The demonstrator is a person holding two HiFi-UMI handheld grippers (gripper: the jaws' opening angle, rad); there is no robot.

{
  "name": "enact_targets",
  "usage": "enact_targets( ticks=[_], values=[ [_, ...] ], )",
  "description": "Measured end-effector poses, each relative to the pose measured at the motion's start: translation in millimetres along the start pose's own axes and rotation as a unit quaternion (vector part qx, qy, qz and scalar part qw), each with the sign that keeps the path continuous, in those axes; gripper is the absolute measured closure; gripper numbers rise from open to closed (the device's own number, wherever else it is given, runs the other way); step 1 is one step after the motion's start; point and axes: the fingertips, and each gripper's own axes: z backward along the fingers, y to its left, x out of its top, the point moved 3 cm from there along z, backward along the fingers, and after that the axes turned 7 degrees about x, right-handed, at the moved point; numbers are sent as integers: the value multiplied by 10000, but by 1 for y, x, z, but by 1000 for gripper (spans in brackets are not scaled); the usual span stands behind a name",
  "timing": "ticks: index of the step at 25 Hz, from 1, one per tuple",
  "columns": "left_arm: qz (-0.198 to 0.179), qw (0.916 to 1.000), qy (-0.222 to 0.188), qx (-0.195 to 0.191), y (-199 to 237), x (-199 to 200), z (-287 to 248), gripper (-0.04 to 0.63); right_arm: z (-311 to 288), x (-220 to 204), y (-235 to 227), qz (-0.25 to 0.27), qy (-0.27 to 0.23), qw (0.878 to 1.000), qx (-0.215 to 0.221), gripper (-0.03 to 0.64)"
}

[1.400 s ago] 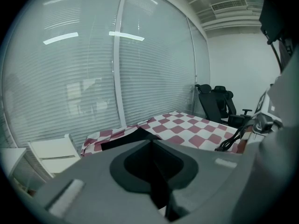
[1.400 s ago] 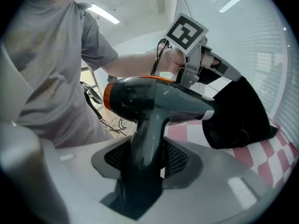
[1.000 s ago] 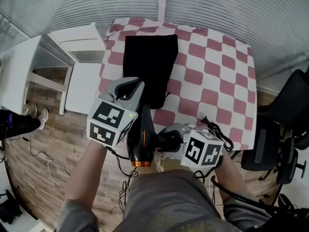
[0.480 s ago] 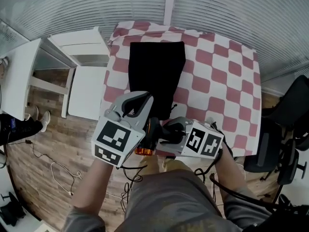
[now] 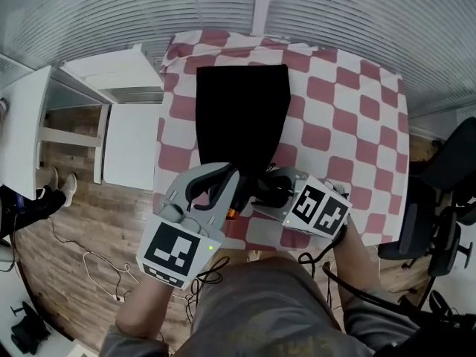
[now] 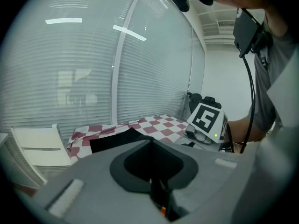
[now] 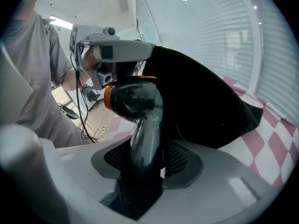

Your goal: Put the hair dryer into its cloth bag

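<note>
**Hair dryer (image 7: 140,101) in the right claw (image 7: 140,169)**

The right claw grasps its handle. Just beside it, the left claw (image 5: 227,181) clenches the black cloth bag (image 5: 242,110) by its raised edge. Beyond both spreads the red-checked surface (image 5: 349,117); left, wooden floor (image 5: 82,222); farthest, slatted blinds (image 5: 111,13).

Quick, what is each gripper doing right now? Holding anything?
Left gripper: closed on the cloth bag's edge, holding it up.
Right gripper: closed on the hair dryer's handle.
</note>
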Motion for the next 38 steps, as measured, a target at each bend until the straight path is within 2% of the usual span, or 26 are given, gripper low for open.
enact_targets(
  ticks=[5, 9, 17, 27, 38],
  values=[
    [-228, 9996, 28, -156, -4, 5, -7, 578, -1, 2, -19, -316, 28, 9990, -320, 397],
    [-209, 9993, 82, -302, -12, 7, -16, 577, 2, 0, -34, -641, -69, 9963, -575, 397],
    [-54, 9988, 166, -453, -23, 3, -27, 575, 0, -1, -59, -841, -137, 9883, -1266, 397],
    [-52, 9997, 222, -107, -23, -21, -33, 575, -14, -13, -66, -458, 79, 9840, -1720, 397],
    [-212, 9989, 234, 358, -26, -37, -30, 574, -16, -14, -67, -494, 19, 9837, -1730, 397]
  ],
)
